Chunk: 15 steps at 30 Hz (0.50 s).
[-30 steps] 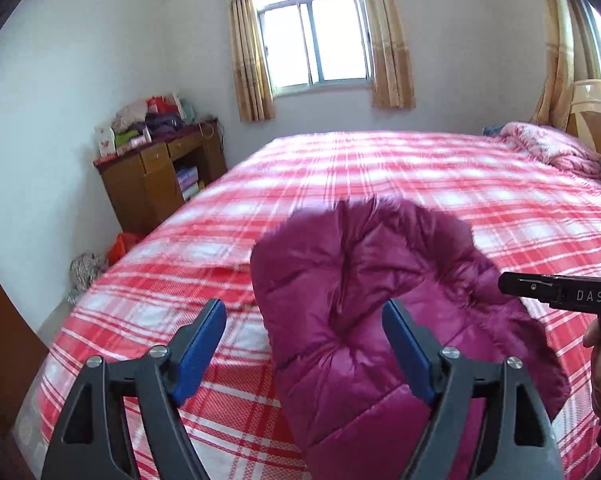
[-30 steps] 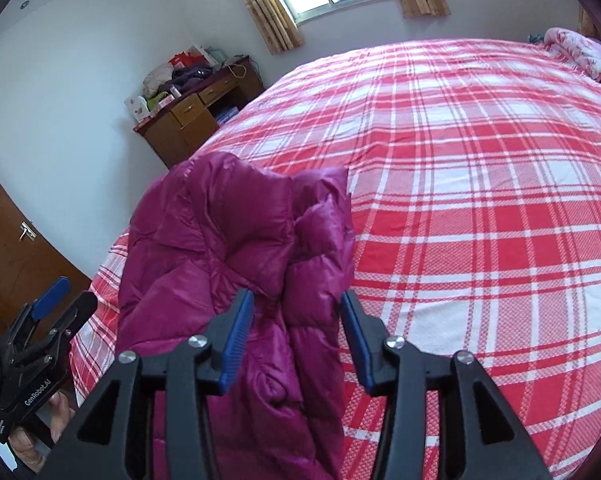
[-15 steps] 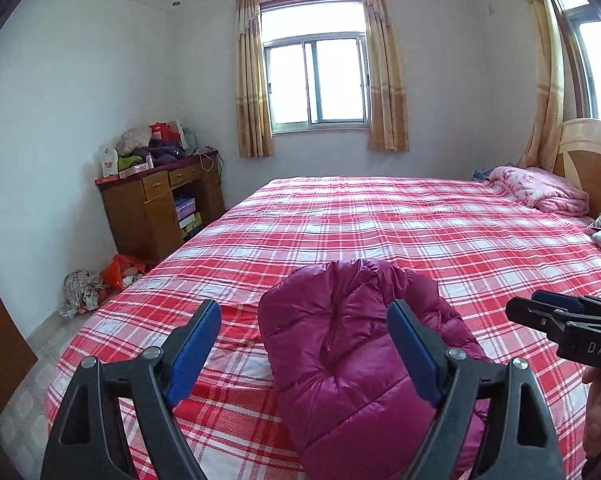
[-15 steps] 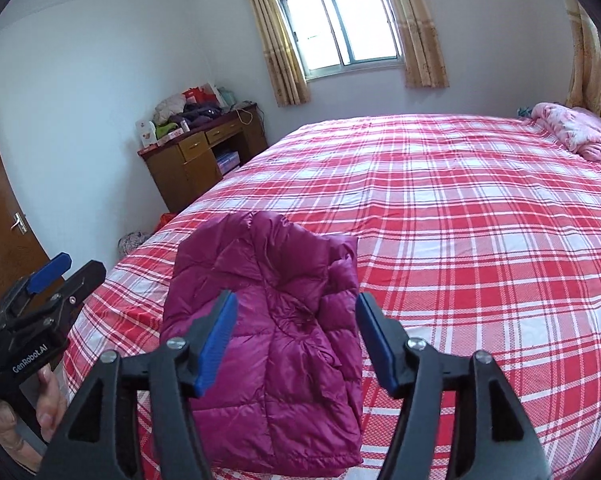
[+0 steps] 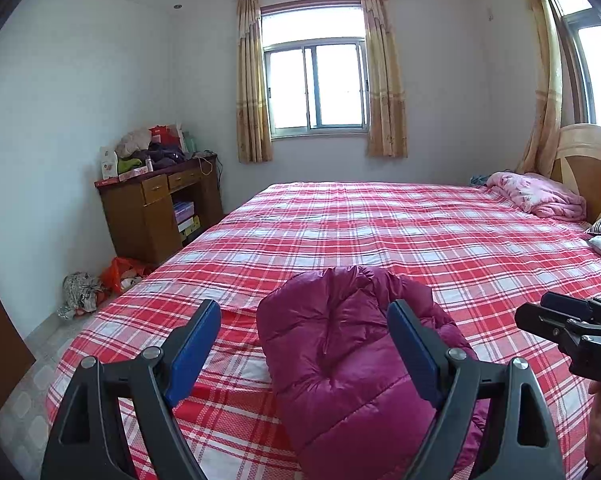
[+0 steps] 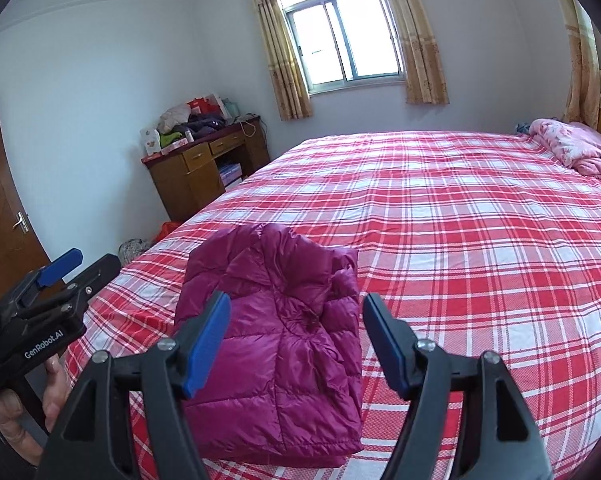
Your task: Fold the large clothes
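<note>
A magenta puffer jacket (image 5: 340, 360) lies folded into a compact bundle on the red plaid bed (image 5: 380, 240), near its front edge. My left gripper (image 5: 303, 308) hovers above and in front of the bundle, open, with its blue pads clear of the fabric. In the right wrist view the jacket (image 6: 280, 344) rests flat on the bed (image 6: 460, 220). My right gripper (image 6: 296, 298) is above it with its jaws opening and nothing pressed between them. Each gripper shows at the edge of the other's view: the left gripper (image 6: 88, 268) and the right gripper (image 5: 556, 312).
A cluttered wooden desk (image 5: 156, 208) stands by the left wall, with bags (image 5: 100, 280) on the floor beside it. A pink blanket (image 5: 536, 196) and a wooden headboard (image 5: 588, 160) are at the far right. A brown door (image 6: 0, 200) is on the left.
Both grippers have risen and drawn back from the jacket, which now sits lower and smaller in both views. The right jaws stand wider than a second ago.
</note>
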{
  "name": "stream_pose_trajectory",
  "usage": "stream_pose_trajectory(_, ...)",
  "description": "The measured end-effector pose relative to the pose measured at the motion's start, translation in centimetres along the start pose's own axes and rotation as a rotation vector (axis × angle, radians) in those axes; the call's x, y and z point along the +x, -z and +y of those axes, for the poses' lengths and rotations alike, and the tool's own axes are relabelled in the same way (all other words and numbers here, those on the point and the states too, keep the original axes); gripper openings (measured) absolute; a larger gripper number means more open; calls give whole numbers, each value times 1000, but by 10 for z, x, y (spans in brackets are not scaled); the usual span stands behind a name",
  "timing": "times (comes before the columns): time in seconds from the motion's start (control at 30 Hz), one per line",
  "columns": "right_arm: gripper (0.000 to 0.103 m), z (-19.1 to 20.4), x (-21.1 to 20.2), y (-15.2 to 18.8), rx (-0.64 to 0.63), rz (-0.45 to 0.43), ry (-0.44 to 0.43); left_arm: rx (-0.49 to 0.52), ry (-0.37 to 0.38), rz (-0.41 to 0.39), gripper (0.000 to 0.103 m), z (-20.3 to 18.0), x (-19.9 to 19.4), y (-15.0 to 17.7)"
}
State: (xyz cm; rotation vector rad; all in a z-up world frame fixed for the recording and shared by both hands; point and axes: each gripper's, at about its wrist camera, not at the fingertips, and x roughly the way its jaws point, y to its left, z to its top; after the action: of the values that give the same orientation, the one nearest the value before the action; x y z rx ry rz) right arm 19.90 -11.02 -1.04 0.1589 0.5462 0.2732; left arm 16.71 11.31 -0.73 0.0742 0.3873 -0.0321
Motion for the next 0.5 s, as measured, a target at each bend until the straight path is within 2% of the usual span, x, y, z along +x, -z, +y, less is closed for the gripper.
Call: stream_pose_trajectory(0.5, 74, 1, -1, 3, -5, 1, -3, -19, -4, 5, 86, 3, 2, -1)
